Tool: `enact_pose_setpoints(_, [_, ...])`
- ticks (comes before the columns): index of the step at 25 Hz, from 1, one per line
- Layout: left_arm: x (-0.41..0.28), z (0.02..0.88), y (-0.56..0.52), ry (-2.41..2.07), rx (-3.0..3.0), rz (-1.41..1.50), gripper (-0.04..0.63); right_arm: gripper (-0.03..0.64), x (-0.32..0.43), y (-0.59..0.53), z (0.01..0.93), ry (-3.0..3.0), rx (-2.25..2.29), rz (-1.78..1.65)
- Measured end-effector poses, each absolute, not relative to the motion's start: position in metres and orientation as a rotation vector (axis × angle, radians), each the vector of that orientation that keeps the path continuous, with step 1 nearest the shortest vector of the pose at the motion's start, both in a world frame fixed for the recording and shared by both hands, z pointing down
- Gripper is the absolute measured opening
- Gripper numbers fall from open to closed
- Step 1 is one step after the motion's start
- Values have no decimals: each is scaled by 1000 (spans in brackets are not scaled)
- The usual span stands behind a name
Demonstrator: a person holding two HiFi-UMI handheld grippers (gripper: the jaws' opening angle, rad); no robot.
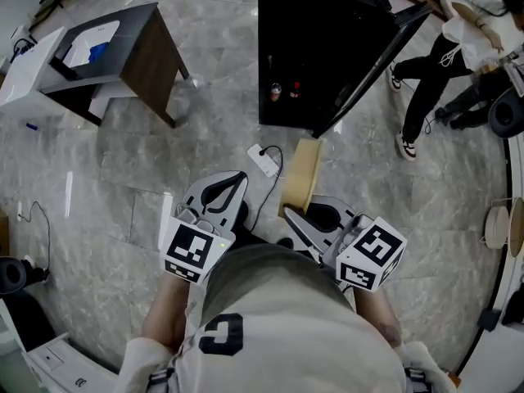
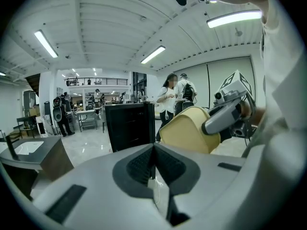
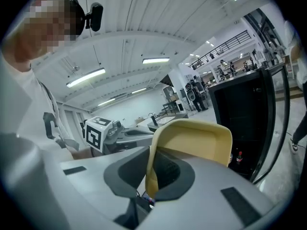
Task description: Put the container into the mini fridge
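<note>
The mini fridge stands on the floor ahead of the person, door swung open to the right; two small bottles sit low inside. The container, a pale yellow tub, is held upright in the air short of the fridge. The right gripper has its jaws clamped on one wall of the container. The left gripper is beside it, jaws pressed together with nothing between them. A white power strip lies on the floor.
</note>
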State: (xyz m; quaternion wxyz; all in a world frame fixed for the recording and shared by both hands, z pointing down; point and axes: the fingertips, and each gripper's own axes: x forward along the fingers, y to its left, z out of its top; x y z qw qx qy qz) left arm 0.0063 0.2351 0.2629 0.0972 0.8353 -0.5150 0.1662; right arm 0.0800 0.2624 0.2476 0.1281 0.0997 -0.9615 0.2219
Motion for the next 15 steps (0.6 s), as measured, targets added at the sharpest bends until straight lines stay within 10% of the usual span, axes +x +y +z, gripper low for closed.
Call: enact_pose_setpoints(15, [-101, 274, 178, -1354, 2556, 422, 57, 40, -38, 208, 256, -2723, 419, 634])
